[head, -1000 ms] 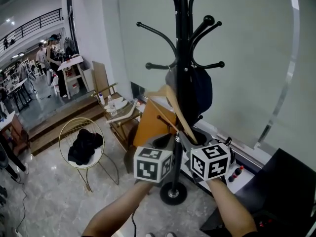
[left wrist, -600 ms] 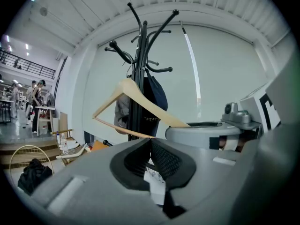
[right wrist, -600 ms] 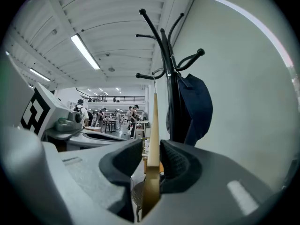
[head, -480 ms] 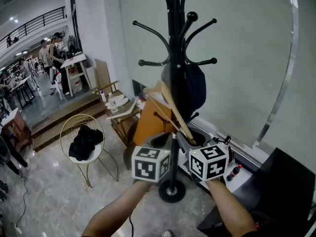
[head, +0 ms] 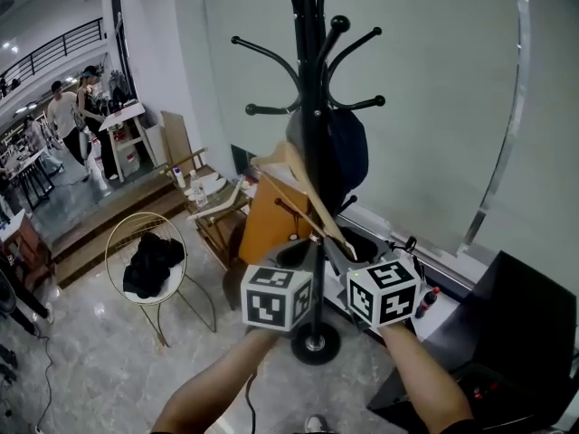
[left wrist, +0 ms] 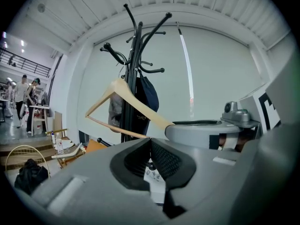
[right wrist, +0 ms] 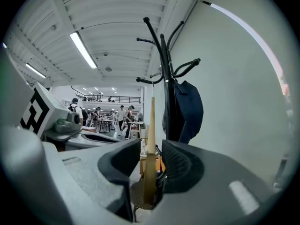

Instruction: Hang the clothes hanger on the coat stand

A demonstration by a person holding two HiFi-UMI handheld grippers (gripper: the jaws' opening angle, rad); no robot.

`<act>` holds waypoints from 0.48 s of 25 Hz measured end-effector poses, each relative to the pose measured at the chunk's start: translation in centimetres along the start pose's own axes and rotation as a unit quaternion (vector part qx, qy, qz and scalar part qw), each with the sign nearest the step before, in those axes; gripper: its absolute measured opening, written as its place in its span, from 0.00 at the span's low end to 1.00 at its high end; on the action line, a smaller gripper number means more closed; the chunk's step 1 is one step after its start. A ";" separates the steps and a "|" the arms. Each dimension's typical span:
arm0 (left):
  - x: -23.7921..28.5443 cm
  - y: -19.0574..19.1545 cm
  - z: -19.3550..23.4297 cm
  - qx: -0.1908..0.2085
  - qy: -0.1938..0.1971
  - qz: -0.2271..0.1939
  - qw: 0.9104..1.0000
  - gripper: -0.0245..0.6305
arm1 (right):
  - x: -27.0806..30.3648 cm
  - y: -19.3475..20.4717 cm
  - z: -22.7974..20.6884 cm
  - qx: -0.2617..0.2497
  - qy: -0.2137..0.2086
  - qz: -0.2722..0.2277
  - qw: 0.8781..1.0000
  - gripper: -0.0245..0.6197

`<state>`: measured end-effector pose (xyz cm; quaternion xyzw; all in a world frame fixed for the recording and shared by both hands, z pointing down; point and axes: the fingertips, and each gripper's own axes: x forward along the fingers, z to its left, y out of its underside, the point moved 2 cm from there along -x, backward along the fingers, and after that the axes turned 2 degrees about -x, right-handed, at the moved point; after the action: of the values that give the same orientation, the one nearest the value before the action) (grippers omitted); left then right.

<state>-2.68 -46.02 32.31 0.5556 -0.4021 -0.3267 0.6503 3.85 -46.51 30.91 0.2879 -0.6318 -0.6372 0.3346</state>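
Currently the right gripper (right wrist: 151, 145) is holding its jaws wide apart, having just been opening them; the wooden hanger (right wrist: 151, 125) is standing edge-on between them, with gaps showing beside it. The left gripper (left wrist: 150, 143) is hovering just beside it, jaws pressed together on nothing. The hanger is slanting up from the right gripper to the pole of the black coat stand (head: 312, 107), its top lying among the lower pegs; whether its hook is catching on one I cannot tell. A dark bag (head: 348, 152) is hanging right of the pole, crowding those pegs. An orange panel (head: 271, 224) is leaning behind the base; a wire chair (head: 145, 215) bearing black cloth (head: 154, 265) is standing left of it; a black case (head: 516, 333) is sitting to the right.
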 end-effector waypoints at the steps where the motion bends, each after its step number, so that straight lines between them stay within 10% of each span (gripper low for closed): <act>1: -0.2 0.0 0.0 0.001 0.002 0.000 1.000 0.04 | -0.2 -0.1 0.1 0.000 0.003 -0.003 1.000 0.24; 12: -2.2 -0.5 -1.1 0.007 0.027 -0.010 1.000 0.04 | -2.8 -1.4 1.3 -0.013 0.041 -0.017 0.999 0.24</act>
<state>-2.73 -43.75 31.38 0.5729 -0.3808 -0.3149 0.6539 4.45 -43.53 29.38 0.3203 -0.6044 -0.6383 0.3531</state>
